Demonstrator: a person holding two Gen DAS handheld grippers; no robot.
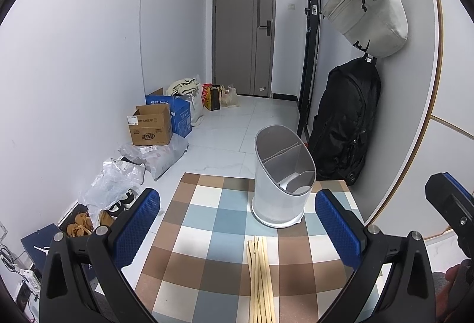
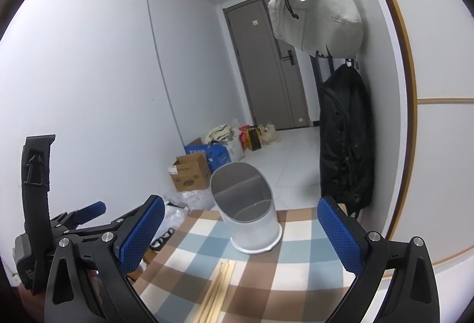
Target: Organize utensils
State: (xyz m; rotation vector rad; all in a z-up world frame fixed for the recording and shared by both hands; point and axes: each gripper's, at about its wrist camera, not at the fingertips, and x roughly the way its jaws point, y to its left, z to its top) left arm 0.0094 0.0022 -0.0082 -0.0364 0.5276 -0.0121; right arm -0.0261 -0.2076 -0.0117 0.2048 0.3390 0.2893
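Chopsticks [image 1: 260, 278] just before utensil holder [image 1: 283, 175]

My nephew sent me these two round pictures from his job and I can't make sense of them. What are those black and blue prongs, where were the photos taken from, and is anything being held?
There is no robot here: a person holds one tool in each hand. Each picture comes from a wide-angle camera on a tool, looking forward along its two blue-padded fingers. The first shows the left hand-held gripper, the second the right hand-held gripper. Both are open and hold nothing. On the checkered tablecloth stands a white utensil holder with dividers inside, seemingly empty. Nearer the camera lies a bundle of wooden chopsticks. Bags hang on the wall, and boxes sit on the floor.
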